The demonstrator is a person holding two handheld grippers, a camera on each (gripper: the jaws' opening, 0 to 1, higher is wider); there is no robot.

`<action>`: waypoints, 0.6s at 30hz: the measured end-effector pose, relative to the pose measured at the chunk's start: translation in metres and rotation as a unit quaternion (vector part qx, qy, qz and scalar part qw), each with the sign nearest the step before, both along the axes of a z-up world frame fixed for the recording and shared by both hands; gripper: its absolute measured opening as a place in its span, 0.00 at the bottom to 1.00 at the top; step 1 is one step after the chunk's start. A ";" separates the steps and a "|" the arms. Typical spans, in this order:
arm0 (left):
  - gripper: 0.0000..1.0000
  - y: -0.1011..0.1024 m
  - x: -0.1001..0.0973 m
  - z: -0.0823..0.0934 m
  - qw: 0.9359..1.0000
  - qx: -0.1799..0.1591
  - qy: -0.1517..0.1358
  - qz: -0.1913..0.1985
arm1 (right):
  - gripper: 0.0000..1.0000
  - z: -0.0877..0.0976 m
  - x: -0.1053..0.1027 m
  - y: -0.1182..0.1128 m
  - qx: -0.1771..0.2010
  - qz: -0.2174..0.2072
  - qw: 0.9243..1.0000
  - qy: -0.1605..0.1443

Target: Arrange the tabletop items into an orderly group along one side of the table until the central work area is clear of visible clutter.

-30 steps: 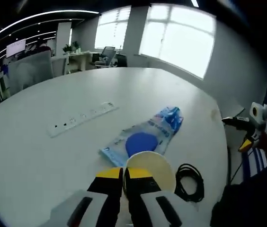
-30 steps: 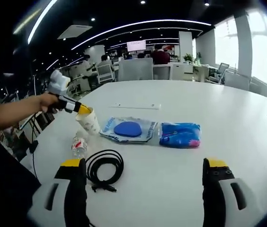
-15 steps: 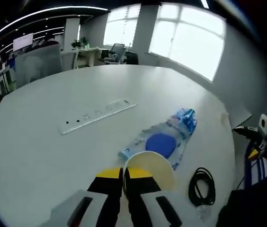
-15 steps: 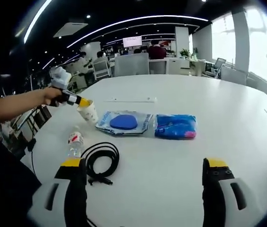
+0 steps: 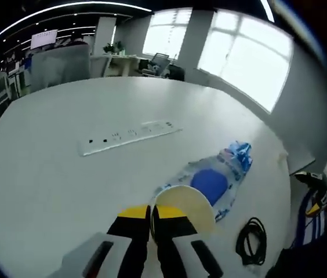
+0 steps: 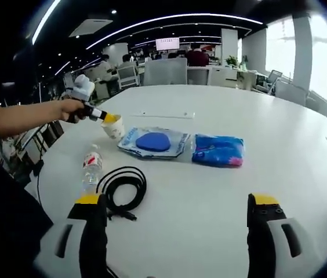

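- Left gripper (image 5: 151, 217) has its jaws pressed onto the rim of a paper cup (image 5: 185, 204), near the tabletop's (image 6: 279, 121) edge beside a clear packet (image 6: 153, 142).
- Right gripper (image 6: 175, 211) hangs spread wide, short of a black cable (image 6: 122, 186).

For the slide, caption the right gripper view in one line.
Open right claw faces a coiled cable, bottle and two packets while the left claw grips a paper cup.

Left claw (image 5: 151, 212) pinching paper cup (image 5: 186, 204) rim, blue packet (image 5: 209, 178) beyond, black cable (image 5: 251, 241) right
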State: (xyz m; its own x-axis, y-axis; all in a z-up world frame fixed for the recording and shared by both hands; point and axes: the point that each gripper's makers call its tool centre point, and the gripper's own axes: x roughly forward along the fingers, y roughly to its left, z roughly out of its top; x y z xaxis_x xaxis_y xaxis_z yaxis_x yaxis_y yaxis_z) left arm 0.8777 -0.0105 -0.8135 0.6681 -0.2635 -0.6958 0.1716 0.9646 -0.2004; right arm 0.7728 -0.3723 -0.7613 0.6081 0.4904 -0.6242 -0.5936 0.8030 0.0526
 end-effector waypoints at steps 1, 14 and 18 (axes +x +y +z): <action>0.01 0.001 0.000 -0.002 1.000 -0.001 0.003 0.002 | 0.97 0.000 0.000 0.000 -0.001 0.000 1.000 0.001; 0.03 -0.003 -0.016 0.002 1.000 0.011 0.003 0.006 | 0.97 -0.002 -0.001 0.006 -0.002 0.006 1.000 0.004; 0.05 -0.009 -0.024 0.003 1.000 0.005 -0.001 0.000 | 0.97 -0.004 -0.002 0.007 0.000 0.007 1.000 0.004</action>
State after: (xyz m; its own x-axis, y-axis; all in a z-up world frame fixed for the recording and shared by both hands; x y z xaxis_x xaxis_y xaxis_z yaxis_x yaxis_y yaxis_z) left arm 0.8541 -0.0193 -0.8107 0.6688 -0.2569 -0.6976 0.1728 0.9664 -0.1902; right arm 0.7710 -0.3650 -0.7648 0.5954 0.4987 -0.6300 -0.6048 0.7943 0.0572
